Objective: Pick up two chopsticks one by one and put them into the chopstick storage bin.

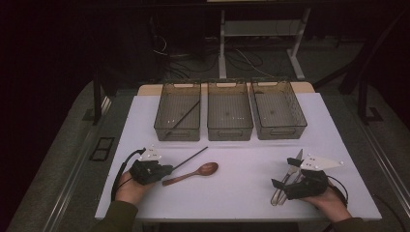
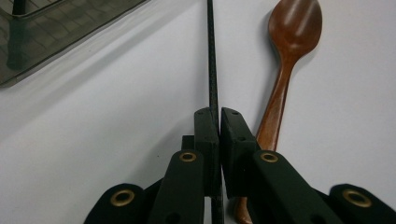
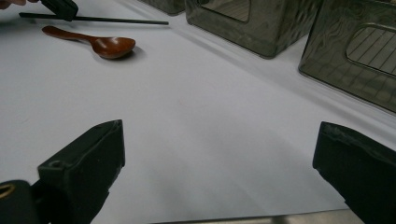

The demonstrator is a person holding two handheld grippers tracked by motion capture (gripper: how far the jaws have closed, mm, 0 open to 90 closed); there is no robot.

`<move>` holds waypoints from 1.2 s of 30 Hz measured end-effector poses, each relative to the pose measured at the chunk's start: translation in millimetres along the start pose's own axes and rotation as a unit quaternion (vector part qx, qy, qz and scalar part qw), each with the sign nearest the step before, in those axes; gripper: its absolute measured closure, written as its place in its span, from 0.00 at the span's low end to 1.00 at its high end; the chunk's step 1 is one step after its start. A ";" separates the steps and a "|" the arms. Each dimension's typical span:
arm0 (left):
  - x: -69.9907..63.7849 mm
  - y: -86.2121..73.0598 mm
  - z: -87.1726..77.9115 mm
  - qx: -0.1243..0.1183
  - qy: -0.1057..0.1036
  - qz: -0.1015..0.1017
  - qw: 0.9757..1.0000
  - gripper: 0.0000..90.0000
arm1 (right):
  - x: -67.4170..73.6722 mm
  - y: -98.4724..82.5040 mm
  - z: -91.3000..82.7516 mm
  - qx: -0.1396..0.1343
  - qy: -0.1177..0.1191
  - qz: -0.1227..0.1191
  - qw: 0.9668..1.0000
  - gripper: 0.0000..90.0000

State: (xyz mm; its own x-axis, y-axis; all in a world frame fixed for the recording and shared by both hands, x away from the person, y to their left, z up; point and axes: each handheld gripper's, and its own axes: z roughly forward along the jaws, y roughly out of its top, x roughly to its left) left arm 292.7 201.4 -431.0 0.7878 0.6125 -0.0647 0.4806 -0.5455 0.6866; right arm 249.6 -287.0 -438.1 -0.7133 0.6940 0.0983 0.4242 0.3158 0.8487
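Observation:
My left gripper (image 1: 167, 169) rests at the table's front left, shut on a thin black chopstick (image 1: 191, 157) that points toward the bins. In the left gripper view the jaws (image 2: 219, 114) pinch the chopstick (image 2: 212, 70) between their pads. A brown wooden spoon (image 1: 193, 174) lies just right of it, its bowl (image 2: 294, 28) pointing away. At the front right my right gripper (image 1: 284, 173) is open over some metal cutlery (image 1: 276, 195) lying on the table. The right gripper view shows its jaws (image 3: 217, 135) wide apart with only bare table between them.
Three smoky see-through bins stand in a row at the back: left (image 1: 177, 116), middle (image 1: 229, 116), right (image 1: 279, 115). The left one holds another black chopstick (image 1: 186, 116). The white table (image 1: 232, 193) ends close in front of both hands.

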 end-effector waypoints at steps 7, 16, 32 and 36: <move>-3.1 6.9 -6.7 -0.002 0.001 -0.002 1.000 0.95 | -0.4 -0.1 0.0 0.000 -0.002 0.000 1.000 0.02; -4.9 14.1 -16.7 -0.026 -0.004 -0.002 1.000 0.94 | -0.5 0.0 0.1 0.001 -0.001 0.000 1.000 0.02; 1.5 33.8 -28.6 -0.052 -0.001 -0.031 0.998 0.94 | -2.5 0.3 -1.5 -0.003 -0.001 0.003 1.000 0.02; 2.6 40.8 -26.5 -0.051 0.001 -0.028 0.998 0.94 | -3.0 0.4 -2.1 -0.007 -0.001 0.003 1.000 0.02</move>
State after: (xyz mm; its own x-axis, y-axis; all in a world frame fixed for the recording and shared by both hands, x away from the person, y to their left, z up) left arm 304.2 195.9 -383.9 0.7606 0.6410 -0.1033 0.4815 -0.4501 0.7521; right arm 250.7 -290.3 -437.0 -0.7101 0.6966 0.1021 0.4202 0.3030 0.8553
